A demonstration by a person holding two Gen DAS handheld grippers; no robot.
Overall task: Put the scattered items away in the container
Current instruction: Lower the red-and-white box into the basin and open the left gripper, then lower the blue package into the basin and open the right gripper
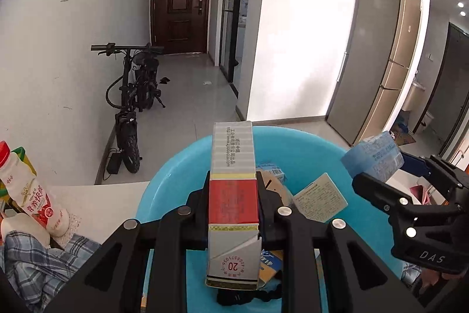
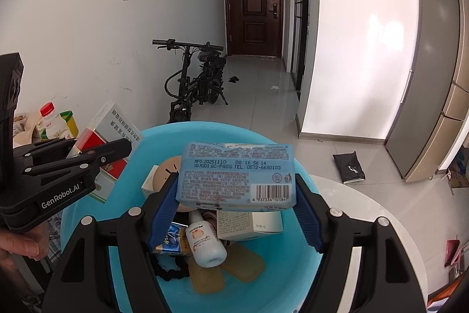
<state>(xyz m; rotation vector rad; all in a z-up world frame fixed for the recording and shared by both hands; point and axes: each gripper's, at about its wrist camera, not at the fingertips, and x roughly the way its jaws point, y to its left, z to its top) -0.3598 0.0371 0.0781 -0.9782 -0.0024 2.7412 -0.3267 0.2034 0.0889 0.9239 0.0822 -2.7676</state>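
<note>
Both loads hang over the round blue plastic basin (image 2: 304, 172) at lower centre: the left tongs (image 1: 233, 195) clamp a red-and-silver carton (image 1: 233, 195), the right tongs (image 2: 237, 195) a pale-blue tissue pack (image 2: 234, 175), so releasing comes next.

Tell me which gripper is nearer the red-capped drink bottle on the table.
Left. The left gripper, shut on the red and white carton, is beside the bottle. The right gripper, holding the blue pack, is farther, across the basin.

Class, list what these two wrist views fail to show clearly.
- Left wrist: basin floor, hidden behind the red-and-silver carton in the left gripper.
- Right wrist: the basin's far contents, hidden by the blue tissue pack in the right gripper.
- Both: small print blurred.
</note>
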